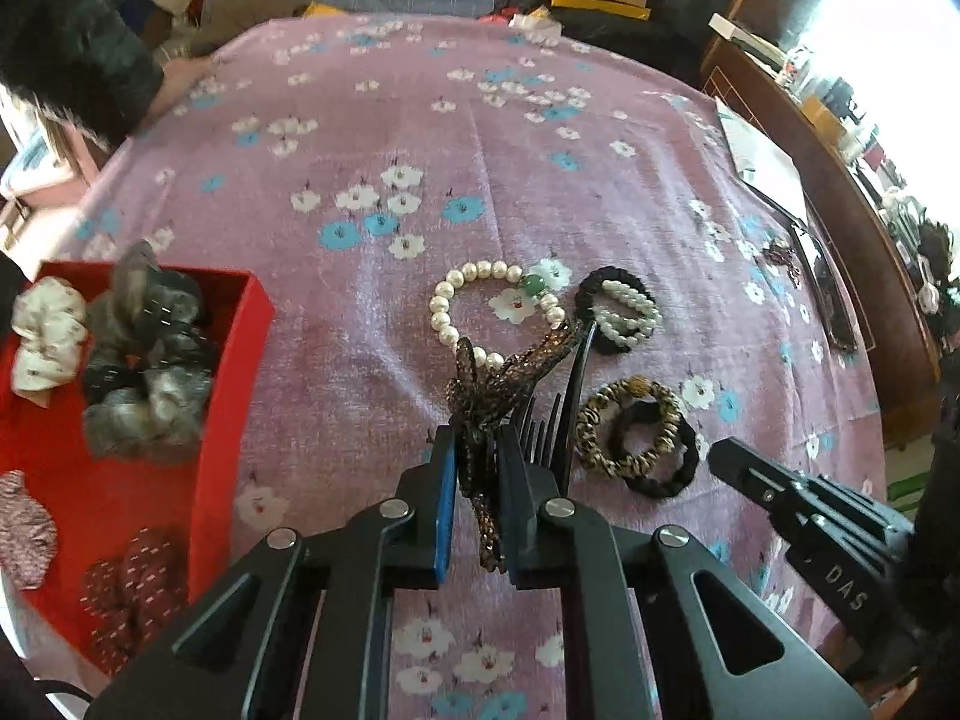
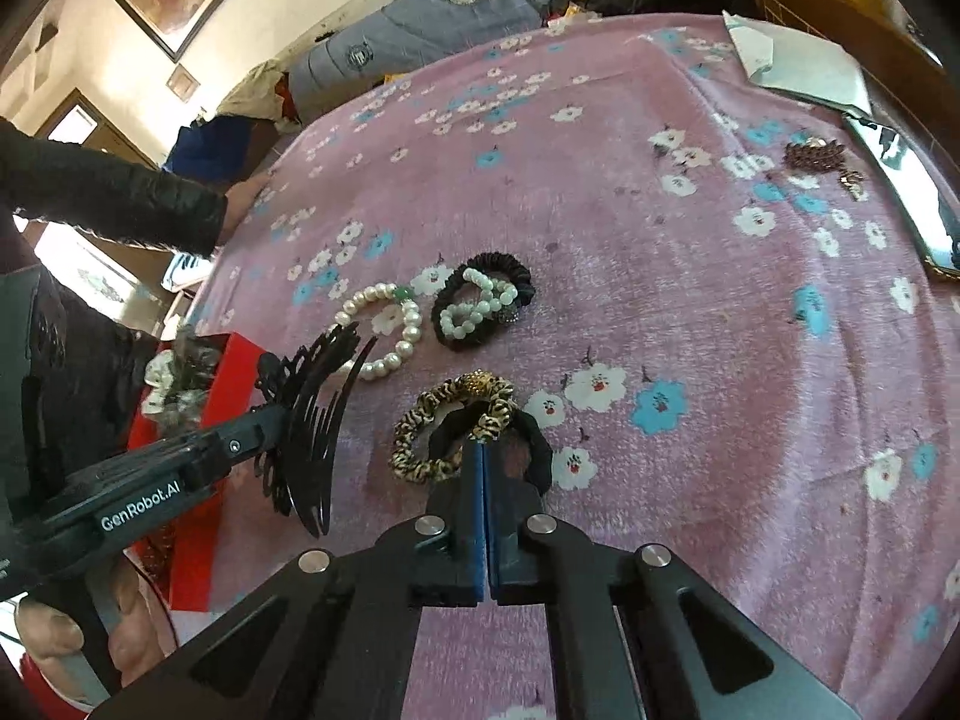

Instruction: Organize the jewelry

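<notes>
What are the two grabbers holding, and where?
The left gripper pinches a black hair comb by its brown beaded decorative top. The right gripper is closed, apparently holding nothing.

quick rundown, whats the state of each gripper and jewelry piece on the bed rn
left gripper: shut on hair comb
hair comb: held, lifted off the bedspread
right gripper: shut, empty, at the leopard scrunchie
leopard scrunchie: lying flat
pearl bracelet: lying flat
red box: open, scrunchies inside
</notes>
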Action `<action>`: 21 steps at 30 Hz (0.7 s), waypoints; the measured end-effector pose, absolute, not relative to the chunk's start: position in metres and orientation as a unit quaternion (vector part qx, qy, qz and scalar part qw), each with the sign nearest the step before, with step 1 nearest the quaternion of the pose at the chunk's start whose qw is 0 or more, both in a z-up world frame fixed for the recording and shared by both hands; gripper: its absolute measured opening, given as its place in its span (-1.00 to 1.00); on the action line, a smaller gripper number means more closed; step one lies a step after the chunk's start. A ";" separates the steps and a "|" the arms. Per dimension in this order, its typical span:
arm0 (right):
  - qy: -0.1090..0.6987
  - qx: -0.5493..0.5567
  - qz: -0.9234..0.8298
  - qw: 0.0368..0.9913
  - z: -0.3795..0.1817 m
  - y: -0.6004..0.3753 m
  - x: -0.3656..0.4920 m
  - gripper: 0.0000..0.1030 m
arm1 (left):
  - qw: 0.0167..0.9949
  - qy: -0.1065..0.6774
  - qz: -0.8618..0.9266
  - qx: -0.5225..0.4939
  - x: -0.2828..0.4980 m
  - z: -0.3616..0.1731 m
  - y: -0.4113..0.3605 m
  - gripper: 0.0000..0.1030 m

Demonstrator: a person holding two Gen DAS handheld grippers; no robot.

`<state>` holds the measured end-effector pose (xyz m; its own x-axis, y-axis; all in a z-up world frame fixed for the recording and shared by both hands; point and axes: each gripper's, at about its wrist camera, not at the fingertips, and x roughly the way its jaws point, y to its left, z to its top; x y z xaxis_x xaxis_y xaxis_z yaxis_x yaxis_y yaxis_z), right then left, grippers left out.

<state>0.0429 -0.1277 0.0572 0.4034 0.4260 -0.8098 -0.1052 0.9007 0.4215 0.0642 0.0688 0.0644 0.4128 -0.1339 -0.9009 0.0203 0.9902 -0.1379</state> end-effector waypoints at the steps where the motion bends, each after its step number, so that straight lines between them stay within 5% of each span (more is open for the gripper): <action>1: 0.519 0.156 0.162 0.825 0.060 -0.130 0.040 -0.98 | 0.842 0.535 -0.046 -0.048 0.060 0.069 0.068 -0.77; 13: 0.522 0.209 0.175 0.808 0.058 -0.141 0.037 -0.93 | 0.855 0.513 -0.037 -0.062 0.022 0.090 0.090 -0.77; 18: 0.530 0.231 0.164 0.799 0.041 -0.132 0.056 -0.24 | 0.849 0.522 -0.037 -0.080 0.016 0.080 0.099 -0.77; 21: 0.536 0.220 0.149 0.801 0.032 -0.121 0.068 -0.24 | 0.847 0.524 -0.037 -0.082 0.016 0.077 0.102 -0.77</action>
<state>0.0679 -0.1209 0.0323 0.3801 0.4746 -0.7939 -0.0019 0.8588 0.5124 0.0156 0.1015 0.0772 0.4479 -0.1477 -0.8818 -0.0237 0.9839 -0.1769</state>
